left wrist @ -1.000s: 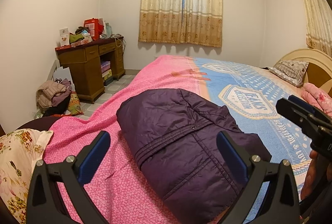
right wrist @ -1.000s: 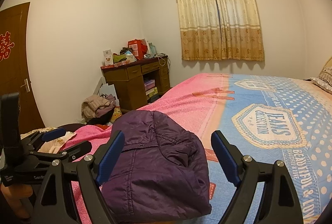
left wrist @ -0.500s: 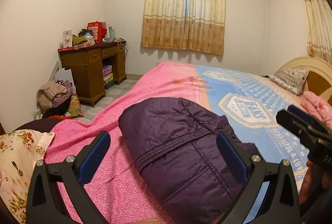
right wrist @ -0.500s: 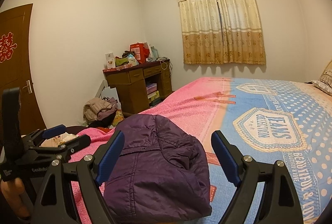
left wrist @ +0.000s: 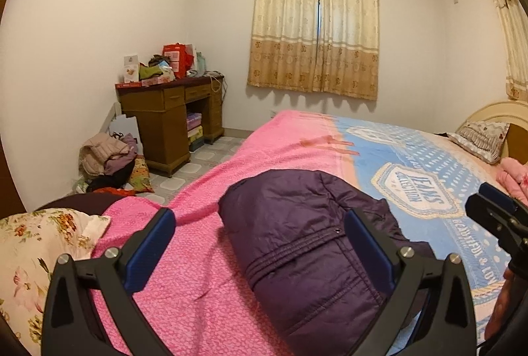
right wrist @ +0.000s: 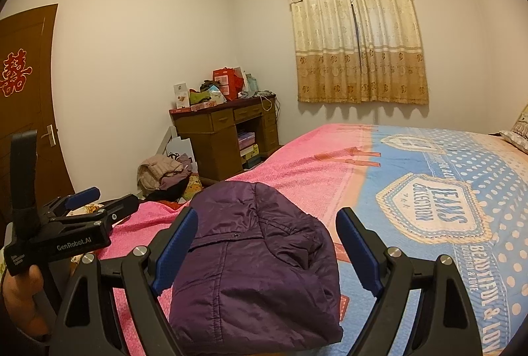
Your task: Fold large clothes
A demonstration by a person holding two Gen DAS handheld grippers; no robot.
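Observation:
A dark purple padded jacket (left wrist: 307, 243) lies folded into a compact bundle on the near part of the bed; it also shows in the right wrist view (right wrist: 254, 270). My left gripper (left wrist: 260, 247) is open and empty, held above and just behind the jacket. My right gripper (right wrist: 267, 247) is open and empty, also above the jacket's near side. The right gripper shows at the right edge of the left wrist view (left wrist: 495, 217); the left gripper shows at the left of the right wrist view (right wrist: 95, 207).
The bed has a pink and blue cover (left wrist: 379, 158) with a pillow (left wrist: 481, 138) at the headboard. A floral pillow (left wrist: 29, 250) lies at my left. A wooden desk (left wrist: 171, 118) and a clothes pile (left wrist: 105, 158) stand by the wall. A door (right wrist: 26, 111) is left.
Both grippers have lifted and tilted up a little, so the jacket sits lower in both views. The jacket has not moved. Both grippers stay open.

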